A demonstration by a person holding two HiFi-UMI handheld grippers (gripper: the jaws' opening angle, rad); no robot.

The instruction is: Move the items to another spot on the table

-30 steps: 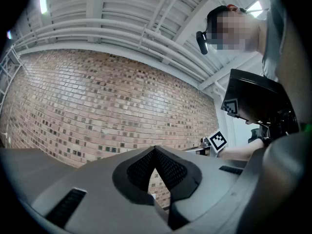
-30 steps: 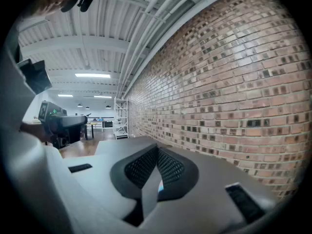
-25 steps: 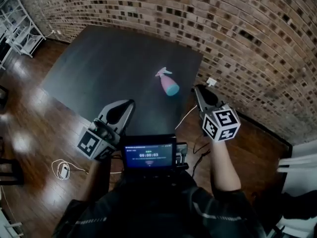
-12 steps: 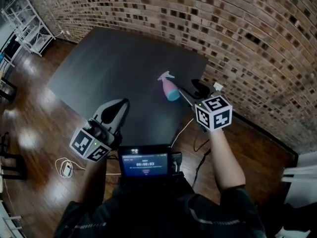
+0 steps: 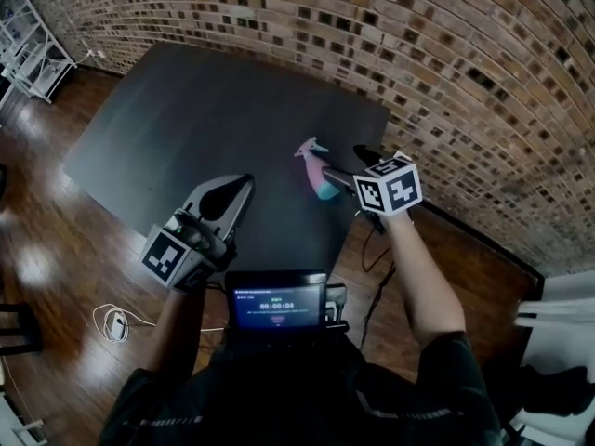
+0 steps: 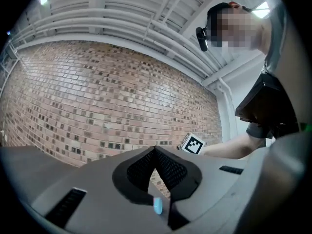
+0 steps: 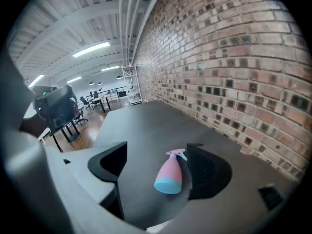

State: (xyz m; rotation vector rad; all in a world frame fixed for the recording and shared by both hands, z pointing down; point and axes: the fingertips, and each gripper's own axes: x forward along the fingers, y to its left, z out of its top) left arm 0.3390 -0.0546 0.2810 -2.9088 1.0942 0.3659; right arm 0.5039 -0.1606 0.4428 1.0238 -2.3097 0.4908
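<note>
On the dark table (image 5: 186,110) nothing is carrying readable writing. Your right gripper (image 5: 351,165) is standing spread, its jaws having just been opening, and it is reaching further over the table than a second ago, when it was hanging near the table's edge. Your left gripper (image 5: 232,193) is keeping its jaws pressed together, empty. The pink spray bottle (image 5: 319,175) (blue base, no label showing) is lying on its side between the right jaws, unpinched. The chest screen (image 5: 277,302) is showing a counter too small to read surely.
</note>
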